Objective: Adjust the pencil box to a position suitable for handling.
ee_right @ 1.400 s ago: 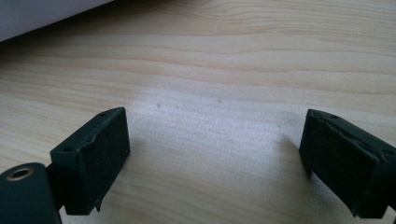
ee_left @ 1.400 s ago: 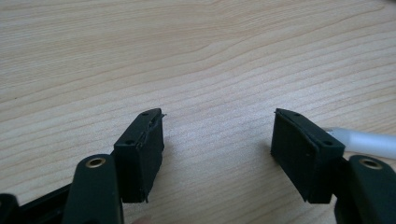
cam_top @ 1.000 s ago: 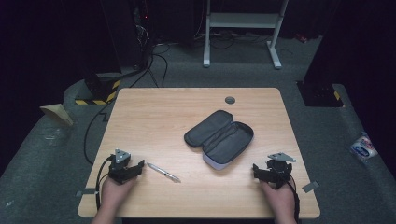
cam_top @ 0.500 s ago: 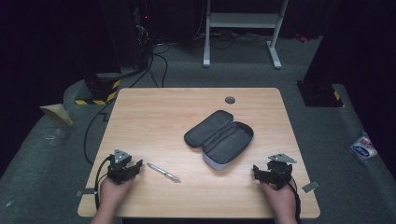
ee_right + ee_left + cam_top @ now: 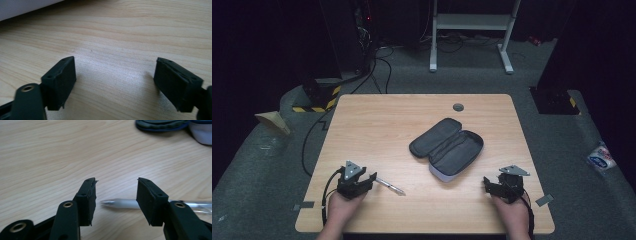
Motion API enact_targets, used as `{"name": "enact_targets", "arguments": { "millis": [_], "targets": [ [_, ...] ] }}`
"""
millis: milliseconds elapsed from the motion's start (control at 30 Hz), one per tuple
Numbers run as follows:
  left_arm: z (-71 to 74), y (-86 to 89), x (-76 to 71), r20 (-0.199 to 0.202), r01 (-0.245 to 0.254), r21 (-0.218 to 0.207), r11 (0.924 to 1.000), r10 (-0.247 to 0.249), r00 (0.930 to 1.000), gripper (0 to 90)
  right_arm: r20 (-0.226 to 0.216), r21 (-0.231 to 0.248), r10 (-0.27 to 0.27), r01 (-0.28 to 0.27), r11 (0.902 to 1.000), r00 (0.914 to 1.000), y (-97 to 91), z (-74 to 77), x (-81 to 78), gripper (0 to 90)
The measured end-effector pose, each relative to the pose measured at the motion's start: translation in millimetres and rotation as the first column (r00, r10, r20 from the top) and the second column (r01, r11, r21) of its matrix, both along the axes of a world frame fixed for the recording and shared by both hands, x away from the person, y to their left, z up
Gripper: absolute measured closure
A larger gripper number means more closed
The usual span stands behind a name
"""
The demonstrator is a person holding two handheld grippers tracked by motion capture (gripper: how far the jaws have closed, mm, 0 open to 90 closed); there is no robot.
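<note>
Table (image 5: 377, 120) in light wood, nothing readable on it. Open dark pencil case (image 5: 447, 147) lying mid-table, no legible logo. Left gripper (image 5: 371, 177) at the near left corner, jaws spread, clear pen (image 5: 125, 204) lying just past its tips. Right gripper (image 5: 487, 183) near right, jaws wide apart over bare wood.
</note>
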State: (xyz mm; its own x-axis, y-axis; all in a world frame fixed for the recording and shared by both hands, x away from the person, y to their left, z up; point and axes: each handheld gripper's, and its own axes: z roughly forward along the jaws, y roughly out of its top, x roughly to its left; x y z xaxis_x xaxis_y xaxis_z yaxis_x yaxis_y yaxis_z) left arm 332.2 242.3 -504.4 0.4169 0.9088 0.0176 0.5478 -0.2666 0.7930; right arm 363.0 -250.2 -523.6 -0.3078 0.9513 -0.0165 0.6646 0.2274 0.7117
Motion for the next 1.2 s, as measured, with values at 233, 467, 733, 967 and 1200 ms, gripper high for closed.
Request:
{"name": "enact_targets", "arguments": {
  "millis": [233, 467, 733, 967, 1200],
  "targets": [
    [0.8, -28.6, -4.4, 0.010, 0.082, 0.031, 0.9961, -0.082, 0.9965, 51.2, 0.104, 0.088, 0.103, -0.112, 0.9898, 0.9893, 24.8, 25.1, -13.5, 36.5],
    [1.1, -51.8, -10.3, -0.006, 0.150, -0.007, 0.9887, -0.150, 0.9887, 55.0, 0.185, 0.127, 0.267, -0.293, 0.9477, 0.9456, 82.3, 51.3, -23.7, 43.2],
    [-5.9, -77.2, -11.2, -0.039, 0.218, 0.056, 0.9742, -0.217, 0.9755, 60.3, 0.166, 0.112, 0.315, -0.335, 0.9356, 0.9346, 114.6, 44.2, -12.7, 47.3],
    [-9.3, -76.5, -15.5, -0.078, 0.231, 0.069, 0.9706, -0.225, 0.9712, 63.0, 0.158, 0.117, 0.360, -0.380, 0.9177, 0.9194, 131.1, 40.1, -11.2, 50.4],
    [-12.7, -62.6, -17.0, -0.096, 0.190, 0.097, 0.9769, -0.181, 0.9787, 62.8, 0.142, 0.086, 0.375, -0.389, 0.9173, 0.9162, 137.7, 33.9, -10.8, 57.3]
  ]
}}
